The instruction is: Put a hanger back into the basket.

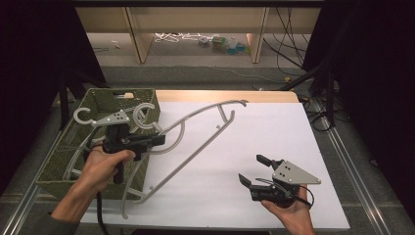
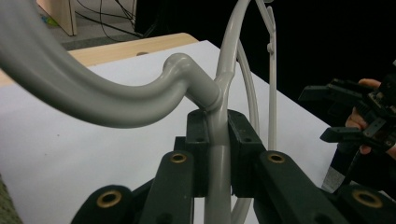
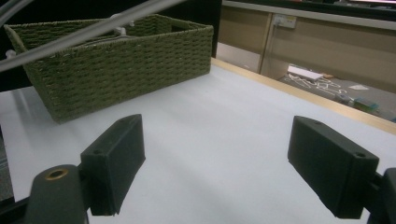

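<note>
Far left: green woven basket on the table's left edge, more grey hangers inside; one hook stands up above the rim.

Left gripper: jaws closed on the grey hanger, clamped on the frame just below the junction where the hook neck branches off. In the left gripper view the bar runs straight up between the pads, both touching it. Judgement: gripping beside the neck gives a stiff point near the balance and keeps the hook free. The hanger is held over the basket's right edge and the white table sheet, its long arm reaching toward the far right, its lower end near the front edge.

In the way: the basket's right wall and the hangers inside lie close under the held one; hooks could snag.

Right: right gripper rests in the hand near the front of the sheet, jaws wide apart, holding nothing, well apart from the hanger. Probably waiting to take the free arm.
</note>
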Motion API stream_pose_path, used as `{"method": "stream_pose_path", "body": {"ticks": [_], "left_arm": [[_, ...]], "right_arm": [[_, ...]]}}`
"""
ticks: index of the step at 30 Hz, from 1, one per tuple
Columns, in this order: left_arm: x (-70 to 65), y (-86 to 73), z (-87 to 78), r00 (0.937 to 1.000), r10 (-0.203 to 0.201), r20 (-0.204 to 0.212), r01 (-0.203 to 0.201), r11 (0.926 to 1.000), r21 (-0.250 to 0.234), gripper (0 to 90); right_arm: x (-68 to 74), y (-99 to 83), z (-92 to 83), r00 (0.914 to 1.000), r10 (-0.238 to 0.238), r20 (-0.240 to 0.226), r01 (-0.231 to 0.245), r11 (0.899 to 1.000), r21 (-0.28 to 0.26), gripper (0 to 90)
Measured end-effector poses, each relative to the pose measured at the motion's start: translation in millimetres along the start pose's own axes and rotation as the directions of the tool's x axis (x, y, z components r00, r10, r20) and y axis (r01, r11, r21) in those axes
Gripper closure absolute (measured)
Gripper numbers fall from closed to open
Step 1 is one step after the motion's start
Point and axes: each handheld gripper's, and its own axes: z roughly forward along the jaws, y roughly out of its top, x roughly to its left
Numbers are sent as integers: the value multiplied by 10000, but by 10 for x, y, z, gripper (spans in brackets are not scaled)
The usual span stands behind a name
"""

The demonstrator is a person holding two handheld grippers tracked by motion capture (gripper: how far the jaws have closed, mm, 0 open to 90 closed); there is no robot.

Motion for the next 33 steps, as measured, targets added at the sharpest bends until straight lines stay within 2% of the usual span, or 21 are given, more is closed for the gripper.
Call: {"method": "stream_pose_path", "body": {"ticks": [3, 4, 7, 8, 9, 12, 17, 25, 26, 29, 31, 33], "left_arm": [[50, 52, -56, 9999, -159, 59, 159, 9999, -47, 805], [69, 70, -76, 9997, -224, -32, 224, 9997, -86, 805], [159, 127, -141, 9990, -352, -279, 350, 9993, -108, 805], [194, 148, -163, 9986, -380, -355, 375, 9992, -142, 805], [231, 172, -187, 9980, -432, -471, 424, 9989, -182, 805], [339, 238, -264, 9955, -582, -742, 561, 9980, -302, 805], [480, 335, -395, 9901, -534, -1301, 487, 9981, -383, 806], [657, 358, -509, 9813, -681, -1800, 624, 9974, -368, 806], [679, 356, -519, 9811, -727, -1793, 670, 9970, -376, 807], [765, 370, -579, 9743, -820, -2097, 751, 9963, -408, 806], [815, 380, -616, 9707, -861, -2244, 774, 9959, -470, 806], [883, 392, -674, 9667, -951, -2376, 845, 9949, -546, 806]], "right_arm": [[-4, -11, -18, 9999, 43, 99, -43, 10000, -36, 192], [13, -15, -29, 9996, 252, 120, -252, 9997, -23, 192], [1, -24, -44, 9998, 70, 204, -65, 9997, -233, 180], [13, -28, -59, 9996, 262, 105, -262, 9997, 7, 172], [-1, -34, -54, 9998, 63, 171, -61, 9999, -115, 173], [-4, -58, -61, 9998, 128, 176, -126, 9999, -88, 168], [-3, -66, -51, 9999, 141, 94, -139, 9998, -129, 165], [8, -79, -32, 10000, 57, 53, -57, 10000, -44, 167], [18, -81, -34, 9998, 204, 5, -204, 9998, 46, 167], [7, -86, -31, 9999, 98, 78, -98, 10000, 6, 167], [16, -86, -38, 9996, 264, -11, -264, 9995, 154, 167], [14, -88, -41, 9997, 235, -6, -235, 9996, 170, 168]]}}
